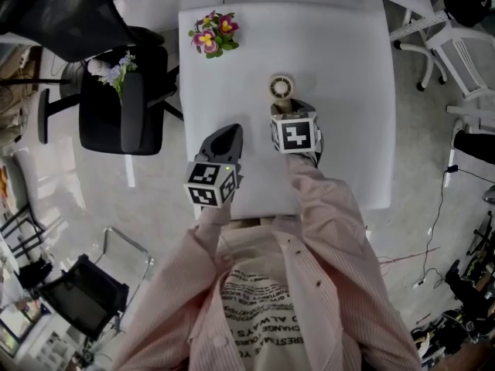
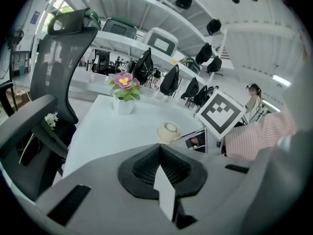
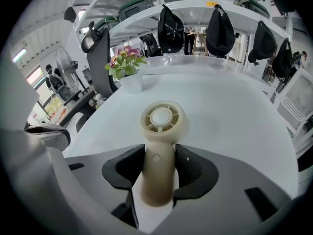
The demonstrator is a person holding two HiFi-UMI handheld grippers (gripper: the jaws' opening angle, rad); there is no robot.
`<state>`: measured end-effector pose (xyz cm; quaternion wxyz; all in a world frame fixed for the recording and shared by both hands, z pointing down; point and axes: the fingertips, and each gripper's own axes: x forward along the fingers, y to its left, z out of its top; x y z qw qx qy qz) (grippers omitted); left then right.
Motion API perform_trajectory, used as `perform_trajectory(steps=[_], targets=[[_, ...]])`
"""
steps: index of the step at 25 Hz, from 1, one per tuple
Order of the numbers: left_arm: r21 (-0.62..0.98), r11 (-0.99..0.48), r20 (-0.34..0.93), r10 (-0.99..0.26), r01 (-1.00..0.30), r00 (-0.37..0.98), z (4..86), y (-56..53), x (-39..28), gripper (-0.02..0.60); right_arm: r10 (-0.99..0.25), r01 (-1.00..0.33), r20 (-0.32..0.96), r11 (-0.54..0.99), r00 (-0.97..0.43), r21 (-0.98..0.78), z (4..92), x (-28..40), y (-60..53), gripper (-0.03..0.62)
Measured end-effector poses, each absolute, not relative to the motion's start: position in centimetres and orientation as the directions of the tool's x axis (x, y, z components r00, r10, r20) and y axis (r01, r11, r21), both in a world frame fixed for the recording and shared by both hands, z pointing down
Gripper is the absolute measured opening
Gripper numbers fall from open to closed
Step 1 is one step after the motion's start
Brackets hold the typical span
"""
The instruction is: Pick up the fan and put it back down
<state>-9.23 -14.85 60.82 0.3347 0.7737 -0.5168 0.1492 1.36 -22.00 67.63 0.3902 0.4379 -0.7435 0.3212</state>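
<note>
— Room and surface first?
— Item 1: one workroom with a pale glossy floor (image 1: 69,184) and white shelving (image 3: 205,6) on the far side, dark caps (image 3: 220,33) hung from it; their number is not certain. Item 2: one white square bench (image 1: 348,68) with a matte top. Every place below is given from it.

— Seating?
— Item 3: one black office chair (image 1: 124,118), just off the bench's left edge, with one sprig of pale flowers (image 1: 116,69) lying on it. Item 4: one white chair (image 1: 464,52), off the bench's right edge and apart from it.

— Tools?
— Item 5: two grippers, each with one marker cube, held by a person in a pink striped shirt (image 1: 309,230) at the bench's near edge. The left gripper (image 1: 228,134) is over the bench's near left part, fingers pressed together with nothing between them. The right gripper (image 1: 283,110) is near the bench's middle, tilted down, fingers pinching the handle of the fan (image 1: 281,87), one pad on each side.

— Small goods?
— Item 6: one white flower pot (image 1: 215,33) with pink and yellow blooms, at the bench's far left corner. Item 7: the fan, one only, cream, handheld. It is about the bench's middle, its round head face up on the top and its handle toward the near edge.
</note>
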Motion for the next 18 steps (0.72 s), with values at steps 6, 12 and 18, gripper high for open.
perform_trajectory(steps=[6,12,18], targets=[[0.360,-0.250,0.570,-0.704,-0.899,0.424,60.4,-14.7,-9.2,0.002,-0.413,-0.903,0.843,0.393,-0.344,-0.176,67.1,1.4,-21.7,0.187],[0.355,-0.256,0.567,-0.705,-0.899,0.425,59.8,-14.0,-9.0,0.001,-0.438,-0.898,0.815,0.386,-0.378,-0.209,65.7,1.4,-21.5,0.186],[0.349,-0.267,0.548,-0.720,-0.898,0.427,58.2,-13.4,-9.2,0.001,-0.473,-0.893,0.778,0.376,-0.414,-0.247,63.2,1.7,-20.9,0.186]])
